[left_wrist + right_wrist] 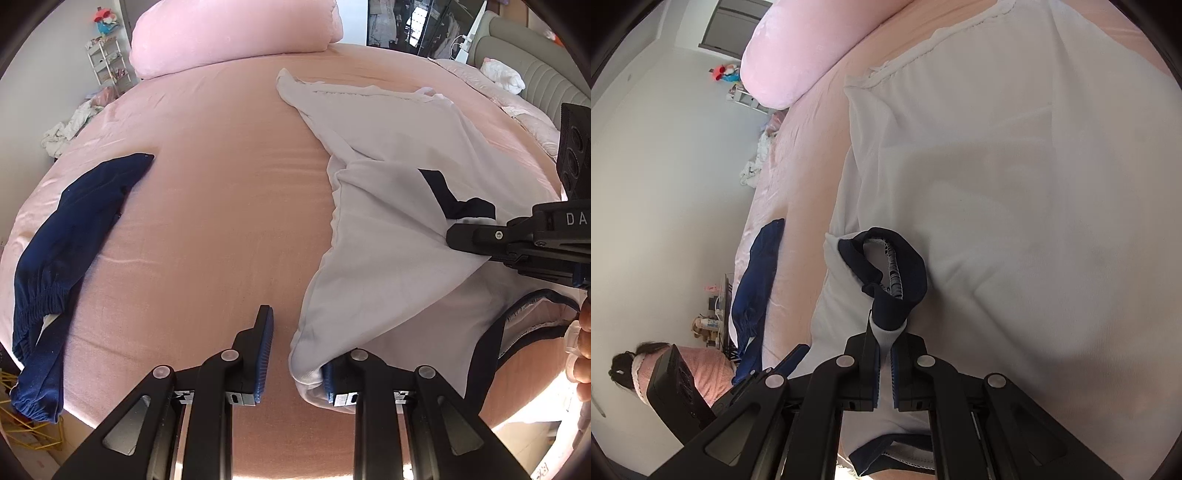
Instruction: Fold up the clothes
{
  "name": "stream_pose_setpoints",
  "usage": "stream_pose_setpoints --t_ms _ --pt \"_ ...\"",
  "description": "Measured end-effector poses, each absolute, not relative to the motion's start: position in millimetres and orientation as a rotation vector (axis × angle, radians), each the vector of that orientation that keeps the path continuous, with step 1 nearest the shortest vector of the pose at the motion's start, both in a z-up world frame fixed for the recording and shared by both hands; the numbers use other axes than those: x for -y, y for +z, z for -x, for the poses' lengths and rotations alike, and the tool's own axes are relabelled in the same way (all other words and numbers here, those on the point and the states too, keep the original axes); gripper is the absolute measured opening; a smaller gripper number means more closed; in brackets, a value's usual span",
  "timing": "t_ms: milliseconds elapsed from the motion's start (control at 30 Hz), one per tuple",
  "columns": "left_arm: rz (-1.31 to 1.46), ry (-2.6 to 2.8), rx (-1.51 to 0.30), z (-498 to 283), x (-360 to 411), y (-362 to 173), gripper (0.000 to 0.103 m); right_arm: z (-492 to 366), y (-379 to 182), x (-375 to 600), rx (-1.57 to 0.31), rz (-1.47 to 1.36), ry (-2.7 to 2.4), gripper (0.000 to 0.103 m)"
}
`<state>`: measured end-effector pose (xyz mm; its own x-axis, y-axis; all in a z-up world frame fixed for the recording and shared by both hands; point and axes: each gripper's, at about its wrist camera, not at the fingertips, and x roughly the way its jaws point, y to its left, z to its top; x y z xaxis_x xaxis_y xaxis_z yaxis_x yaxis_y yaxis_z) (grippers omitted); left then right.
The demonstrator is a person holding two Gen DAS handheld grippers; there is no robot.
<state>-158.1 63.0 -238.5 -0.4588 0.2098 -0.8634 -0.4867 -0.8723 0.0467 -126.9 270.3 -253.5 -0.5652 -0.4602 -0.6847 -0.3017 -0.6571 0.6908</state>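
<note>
The white shirt point(388, 177) is lying spread over the right part of the pink bed point(207, 206), with one long corner trailing away toward the big pink pillow point(236, 33) at the far end. Its dark navy trim is showing in two places: a cuff or collar piece near the middle of the cloth, and a curved navy edge close to the near rim of the bed.

The left tongs point(295, 354) are hanging low over the near edge of the mattress, tilted steeply down. Their two blue-padded fingers point(264, 347) are standing clearly apart; a bunched fold of the shirt's white fabric is lying against the inner face of the right-hand finger, while the left-hand finger is sitting free over bare sheet, touching nothing. So the cloth is between them but not clamped.

The right tongs point(884, 354) are pressed together on the shirt, pinching a strip of white fabric just below the navy cuff point(897, 269), which is curling up in a loop right above the fingertips. From the left camera, those same tongs point(452, 230) are reaching in from the right, their tip buried in the cloth beside the navy piece.

A pair of dark blue shorts point(62, 266) is lying well apart from the shirt along the left edge of the bed, its elastic waistband gathered toward the near corner. A person in a pink top point(701, 373) is standing beside the bed.
</note>
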Motion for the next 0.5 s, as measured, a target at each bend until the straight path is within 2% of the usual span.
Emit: stream_pose_setpoints --t_ms 300,500 --pt "1.319 2.358 -0.444 151.3 -61.3 -244.1 0.022 112.2 -249.3 -265.5 1.193 -1.406 -2.450 0.003" --pt "1.207 2.383 -0.606 138.8 -71.4 -244.9 0.022 106.0 -253.3 -269.8 1.194 -1.371 -2.471 0.003"
